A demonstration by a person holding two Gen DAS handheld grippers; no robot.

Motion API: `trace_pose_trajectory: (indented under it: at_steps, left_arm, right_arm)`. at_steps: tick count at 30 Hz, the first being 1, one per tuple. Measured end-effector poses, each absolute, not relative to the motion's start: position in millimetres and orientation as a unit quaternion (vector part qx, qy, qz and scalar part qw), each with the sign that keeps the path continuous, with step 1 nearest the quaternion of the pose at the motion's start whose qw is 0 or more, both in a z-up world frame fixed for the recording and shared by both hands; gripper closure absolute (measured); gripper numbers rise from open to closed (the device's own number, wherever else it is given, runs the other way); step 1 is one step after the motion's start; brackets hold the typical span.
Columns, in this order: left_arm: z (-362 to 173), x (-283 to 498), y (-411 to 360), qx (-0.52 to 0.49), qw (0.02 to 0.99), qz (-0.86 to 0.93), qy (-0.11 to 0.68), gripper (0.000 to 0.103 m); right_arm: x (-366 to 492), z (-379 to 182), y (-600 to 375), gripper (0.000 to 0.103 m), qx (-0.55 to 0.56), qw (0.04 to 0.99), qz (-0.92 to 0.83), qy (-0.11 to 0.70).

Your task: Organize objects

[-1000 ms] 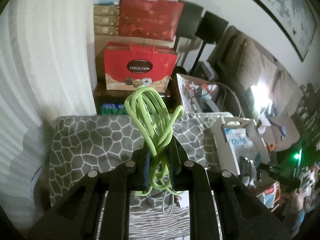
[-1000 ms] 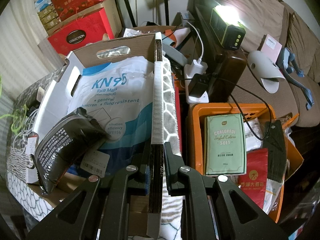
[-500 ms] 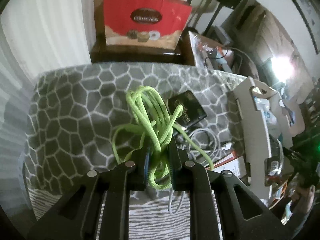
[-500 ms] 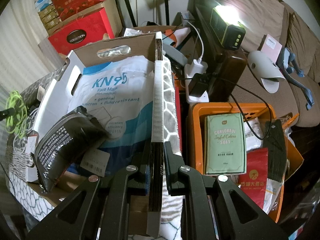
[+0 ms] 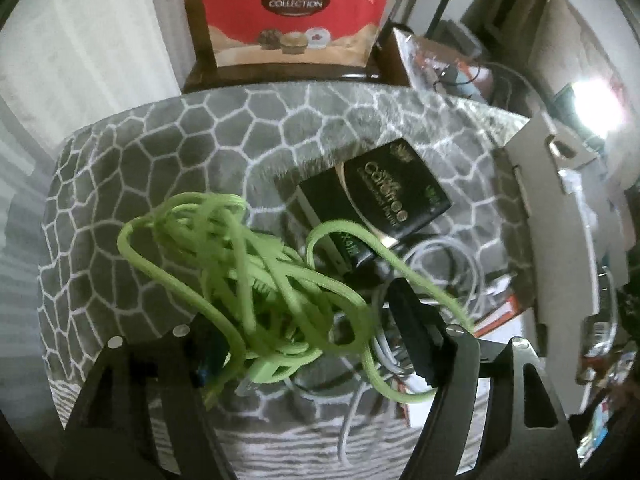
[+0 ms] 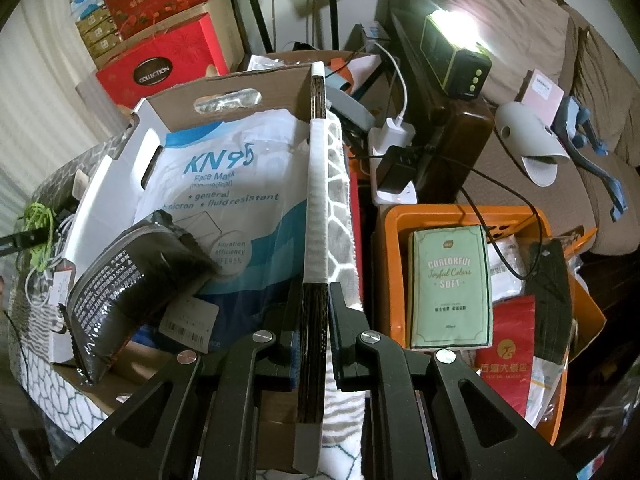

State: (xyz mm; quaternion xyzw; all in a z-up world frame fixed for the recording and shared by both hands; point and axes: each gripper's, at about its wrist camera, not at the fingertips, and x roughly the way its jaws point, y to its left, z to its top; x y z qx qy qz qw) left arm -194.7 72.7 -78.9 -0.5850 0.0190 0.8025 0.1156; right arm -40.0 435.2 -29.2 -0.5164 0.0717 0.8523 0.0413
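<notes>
A tangled bright green cord (image 5: 260, 280) lies loose between the spread fingers of my left gripper (image 5: 308, 328), low over the grey honeycomb-patterned blanket (image 5: 160, 160); the gripper is open. The cord also shows at the far left of the right wrist view (image 6: 36, 220). A black box with gold lettering (image 5: 388, 192) and white cables (image 5: 448, 264) lie just beyond it. My right gripper (image 6: 314, 312) is shut on the side wall (image 6: 316, 200) of a cardboard box holding a KN95 mask bag (image 6: 224, 184) and a black pouch (image 6: 120, 280).
A red COLLECTION box (image 5: 292, 12) stands behind the blanket. The cardboard box flap (image 5: 560, 208) rises at the right of the left wrist view. An orange bin (image 6: 480, 280) with a green tissue pack sits right of the box; a sofa and a lit lamp (image 6: 460, 52) lie beyond.
My left gripper lowered the green cord toward the blanket and opened; the cord now sags loose between the fingers. The right gripper has not moved.
</notes>
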Motion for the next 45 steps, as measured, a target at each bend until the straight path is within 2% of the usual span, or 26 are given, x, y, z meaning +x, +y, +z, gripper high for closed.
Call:
trace_pose_trajectory:
  at_steps: [2,5,8,21,31,45]
  left_arm:
    - [-82,-193,73,-0.580,0.118,0.806,0.016,0.042]
    - [-78,-192,72,-0.578,0.135,0.804,0.002,0.066]
    - [-73,-192,66,-0.582,0.150,0.799,-0.018,0.076]
    - [-37,-189,31,-0.562,0.210,0.793,-0.104,0.083]
    - [7,-184,26,-0.527,0.221,0.813,-0.114,0.085]
    - [108,-170,67,-0.460,0.281,0.837,-0.091,0.085]
  right_arm:
    - [-39,-30,434,0.093,-0.517,0.041,0.852,0.071]
    - [-38,-32,435,0.093,-0.519,0.040,0.851,0.071]
    - [-39,-34,434,0.092,-0.521,0.041,0.850,0.069]
    - [-41,-34,431,0.092,-0.522,0.043,0.849,0.067]
    - [-42,-34,431,0.092,-0.522,0.043,0.849,0.067]
    - [-42,-34,431,0.092,-0.523,0.043,0.849,0.067]
